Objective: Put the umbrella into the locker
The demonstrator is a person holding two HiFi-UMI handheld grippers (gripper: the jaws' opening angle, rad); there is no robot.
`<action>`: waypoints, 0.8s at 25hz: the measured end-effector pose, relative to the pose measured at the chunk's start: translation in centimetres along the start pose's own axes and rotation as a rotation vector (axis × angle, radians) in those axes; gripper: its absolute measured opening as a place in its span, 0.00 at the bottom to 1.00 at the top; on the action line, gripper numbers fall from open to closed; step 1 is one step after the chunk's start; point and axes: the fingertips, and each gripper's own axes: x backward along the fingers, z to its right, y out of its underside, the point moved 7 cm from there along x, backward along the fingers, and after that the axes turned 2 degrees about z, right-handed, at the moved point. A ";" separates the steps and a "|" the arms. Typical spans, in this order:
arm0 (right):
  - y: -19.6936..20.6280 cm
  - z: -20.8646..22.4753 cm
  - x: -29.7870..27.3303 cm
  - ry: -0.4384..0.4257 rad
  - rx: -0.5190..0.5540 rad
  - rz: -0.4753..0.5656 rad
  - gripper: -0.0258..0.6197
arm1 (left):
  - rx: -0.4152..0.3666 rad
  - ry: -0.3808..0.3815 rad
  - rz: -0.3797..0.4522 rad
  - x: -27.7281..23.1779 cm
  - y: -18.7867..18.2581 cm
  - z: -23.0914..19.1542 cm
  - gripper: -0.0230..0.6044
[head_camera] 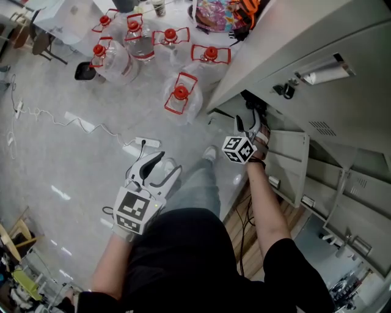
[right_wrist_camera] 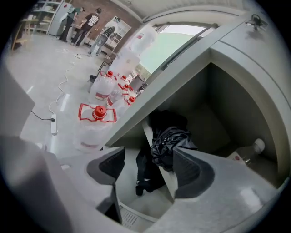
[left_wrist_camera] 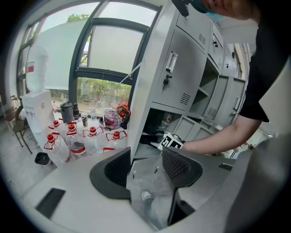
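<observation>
We note several clear water jugs [head_camera: 181, 98] with red caps and handles, clustered on the grey floor [head_camera: 61, 177] at the far side. A colourful bag [head_camera: 214, 13] lies beyond them. Nearer, a white power strip [head_camera: 142, 145] lies flat, its cable [head_camera: 36, 112] trailing left.

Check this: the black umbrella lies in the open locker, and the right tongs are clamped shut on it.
Not clamped: the right gripper view shows the right tongs open, with the jaws standing apart. The black umbrella does lie in the open locker.
</observation>
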 end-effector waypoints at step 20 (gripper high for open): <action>-0.8 3.6 -6.0 -0.007 0.052 -0.029 0.57 | 0.025 -0.037 0.001 -1.0 -0.6 -0.3 0.40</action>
